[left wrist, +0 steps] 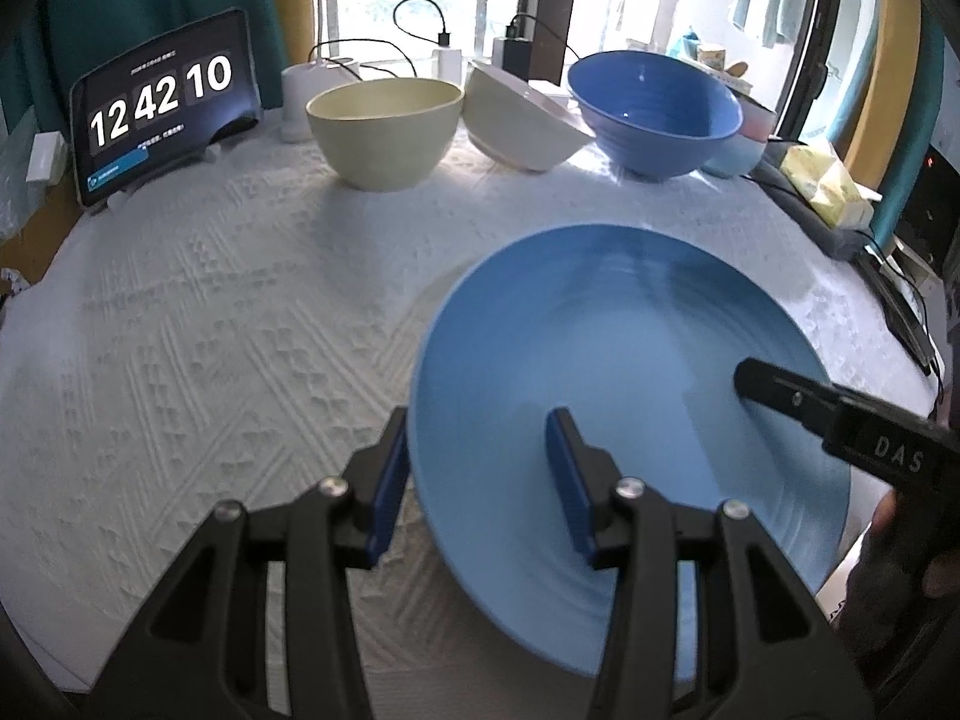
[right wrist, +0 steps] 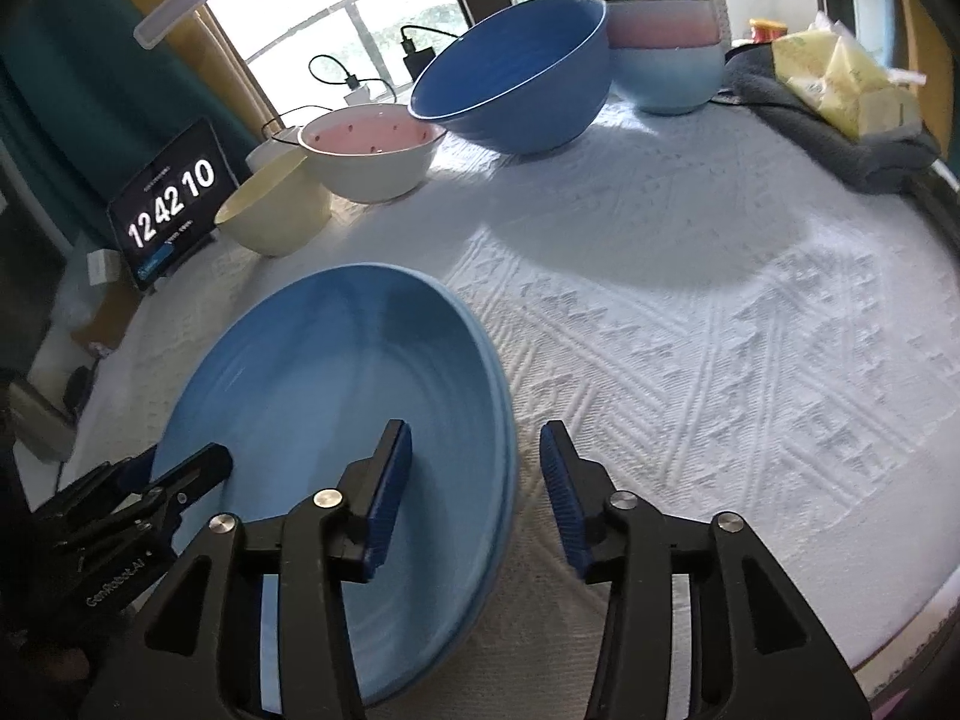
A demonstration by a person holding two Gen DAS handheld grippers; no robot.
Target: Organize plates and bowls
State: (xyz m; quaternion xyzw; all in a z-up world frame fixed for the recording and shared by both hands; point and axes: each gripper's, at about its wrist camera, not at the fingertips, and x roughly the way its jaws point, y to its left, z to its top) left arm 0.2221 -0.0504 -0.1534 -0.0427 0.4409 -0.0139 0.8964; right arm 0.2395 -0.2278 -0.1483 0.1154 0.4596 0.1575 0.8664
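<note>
Plates (right wrist: 336,408): round, glossy blue, on embossed cloth (right wrist: 690,330)

Both black, blue-padded two-finger grippers tilt downward at lower frame, the left gripper (left wrist: 477,480) and the right gripper (right wrist: 477,495) each with jaws apart.

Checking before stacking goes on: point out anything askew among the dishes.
The white bowl with the pink inside sits tilted, leaning against the big dark-blue bowl. The cream bowl stands upright.
</note>
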